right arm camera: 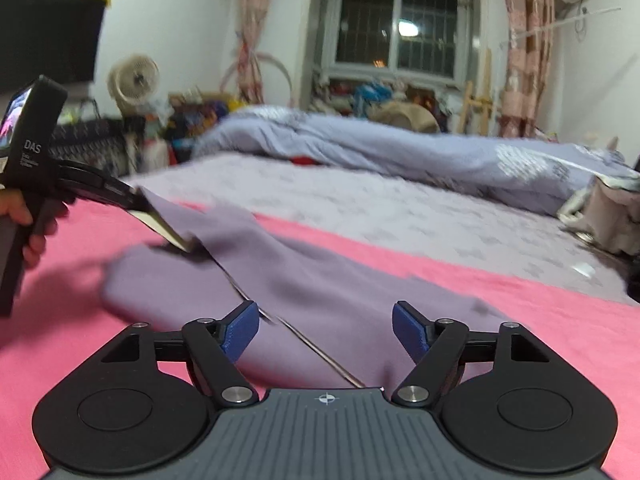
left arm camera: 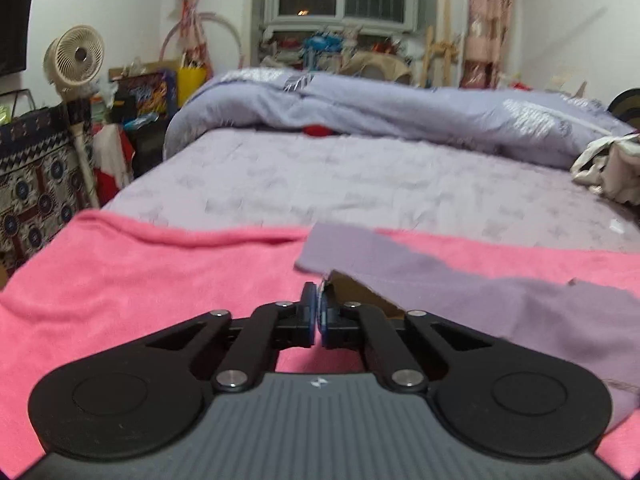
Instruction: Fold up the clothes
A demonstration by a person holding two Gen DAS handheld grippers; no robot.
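Purple clothing lies spread on a pink blanket at the near end of a big bed. Its cloth is soft and smooth, and it runs across the blanket from the left side to the right side.

From the left wrist view, the left gripper has its two blue pads pressed tight together. A corner of the purple clothing sits right at the tips, and it is lifted a little off the blanket. From the right wrist view you can see this gripper off to the left, with a hand around its black handle. There the cloth edge rises up to its tip, so it has pinched the clothing. A pale lining shows under the lifted edge.

The right gripper has its blue fingers spread wide apart. Purple cloth lies below and between them, but the fingers do not squeeze it. A thin seam line runs across the cloth just in front of this gripper.

Behind the pink blanket the bed has a pale purple sheet. A bunched-up bluish quilt lies across the far end. A round fan stands on the left near the wall. A dark window is at the back, with pink curtains beside it
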